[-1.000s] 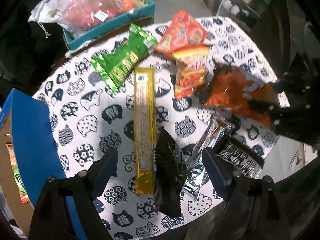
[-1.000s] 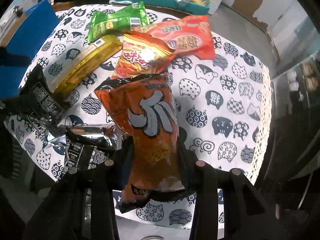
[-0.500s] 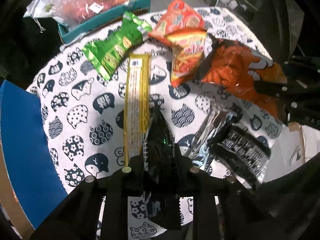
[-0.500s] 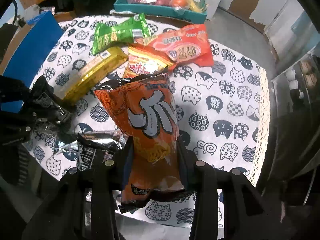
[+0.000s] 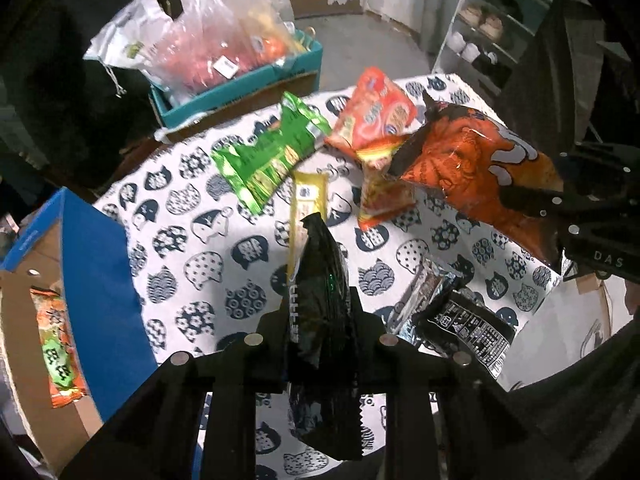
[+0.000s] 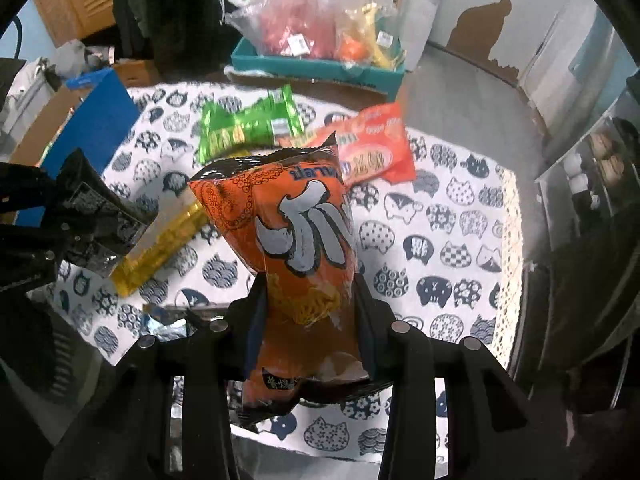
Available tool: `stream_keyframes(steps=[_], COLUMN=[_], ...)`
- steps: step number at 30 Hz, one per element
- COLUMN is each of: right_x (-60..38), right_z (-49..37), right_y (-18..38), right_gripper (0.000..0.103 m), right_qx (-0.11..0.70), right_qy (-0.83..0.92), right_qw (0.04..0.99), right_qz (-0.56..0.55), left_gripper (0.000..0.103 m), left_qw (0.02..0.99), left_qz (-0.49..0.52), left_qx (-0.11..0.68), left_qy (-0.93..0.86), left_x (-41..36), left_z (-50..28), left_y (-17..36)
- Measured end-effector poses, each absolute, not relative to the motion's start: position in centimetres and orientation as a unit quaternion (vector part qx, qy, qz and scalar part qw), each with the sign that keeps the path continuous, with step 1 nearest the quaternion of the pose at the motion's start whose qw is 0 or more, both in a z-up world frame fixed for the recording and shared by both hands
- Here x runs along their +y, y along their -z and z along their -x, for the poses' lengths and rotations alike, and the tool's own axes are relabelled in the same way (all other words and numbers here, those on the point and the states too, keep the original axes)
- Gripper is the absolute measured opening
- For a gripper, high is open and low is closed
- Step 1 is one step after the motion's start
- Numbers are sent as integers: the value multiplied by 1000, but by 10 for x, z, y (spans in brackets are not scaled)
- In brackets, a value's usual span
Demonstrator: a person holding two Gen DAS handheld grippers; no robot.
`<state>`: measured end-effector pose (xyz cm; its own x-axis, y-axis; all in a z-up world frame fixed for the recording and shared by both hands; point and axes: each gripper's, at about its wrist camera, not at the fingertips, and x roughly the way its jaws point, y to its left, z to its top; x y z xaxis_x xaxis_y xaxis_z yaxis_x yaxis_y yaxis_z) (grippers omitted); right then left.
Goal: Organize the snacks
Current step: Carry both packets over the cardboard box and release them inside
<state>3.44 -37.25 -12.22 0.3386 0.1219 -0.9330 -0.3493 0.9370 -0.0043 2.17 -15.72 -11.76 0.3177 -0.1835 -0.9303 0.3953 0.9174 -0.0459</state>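
My left gripper (image 5: 318,316) is shut on a black snack packet (image 5: 318,280) and holds it above the cat-print tablecloth (image 5: 200,248). My right gripper (image 6: 310,300) is shut on an orange snack bag (image 6: 296,228), lifted clear of the table; the bag also shows in the left wrist view (image 5: 472,168). On the table lie a green packet (image 5: 268,160), a long gold packet (image 5: 306,200), a red-orange packet (image 5: 372,116), a small red-yellow packet (image 5: 380,192) and a silver-black packet (image 5: 460,320).
A blue-sided cardboard box (image 5: 92,264) at the table's left edge holds an orange-green packet (image 5: 56,348). A teal box (image 5: 236,84) with a plastic bag of goods stands behind the table. A shelf (image 5: 488,40) stands at the back right.
My left gripper closed on the black packet and lifted it off the table. My right gripper raised the orange bag higher. Both views pulled back from the table.
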Motion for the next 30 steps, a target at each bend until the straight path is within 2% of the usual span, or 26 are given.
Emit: stream_keyframes(steps=[30], right_x=[-312], right_z=[-40], right_y=[40], right_gripper=[38], right_qx=[468], right_qy=[-183], right_qw=[859], right_qz=[96], left_gripper=[22], left_qw=[870], left_qz=[-135], left_qx=[454], left_qy=[140], left_x=[-112], left_z=[-5], left_y=[39])
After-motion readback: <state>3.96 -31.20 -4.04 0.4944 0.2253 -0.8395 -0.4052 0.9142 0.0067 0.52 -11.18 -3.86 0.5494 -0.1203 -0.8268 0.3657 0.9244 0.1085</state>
